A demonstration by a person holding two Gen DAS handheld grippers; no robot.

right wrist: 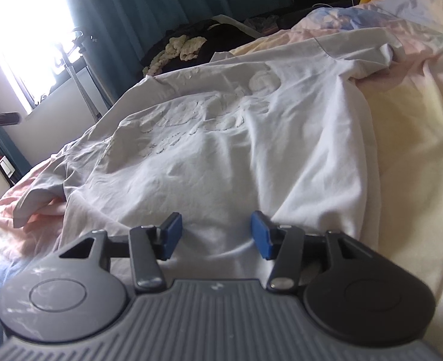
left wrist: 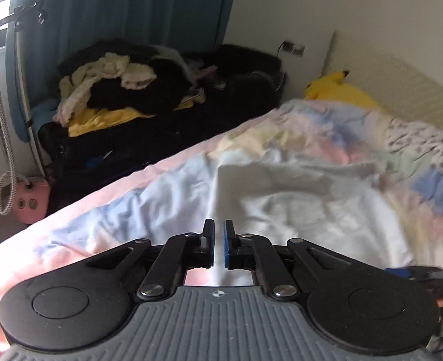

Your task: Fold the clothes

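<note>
Your left gripper [left wrist: 219, 245] pinched white shirt [right wrist: 221, 150] fold, cloth blurred. Your right gripper [right wrist: 216, 234] stood spread over hem. Shirt print ahead was unreadable.

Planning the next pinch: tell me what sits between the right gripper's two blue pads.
In the right wrist view, the right gripper stands open over the white T-shirt; only a low ridge of its fabric lies between the pads.

Daylight from window [right wrist: 26, 30] blown out, glare upper left; left wrist view motion-blurred over bedding [left wrist: 311, 150]; fisheye bending at edges.
</note>
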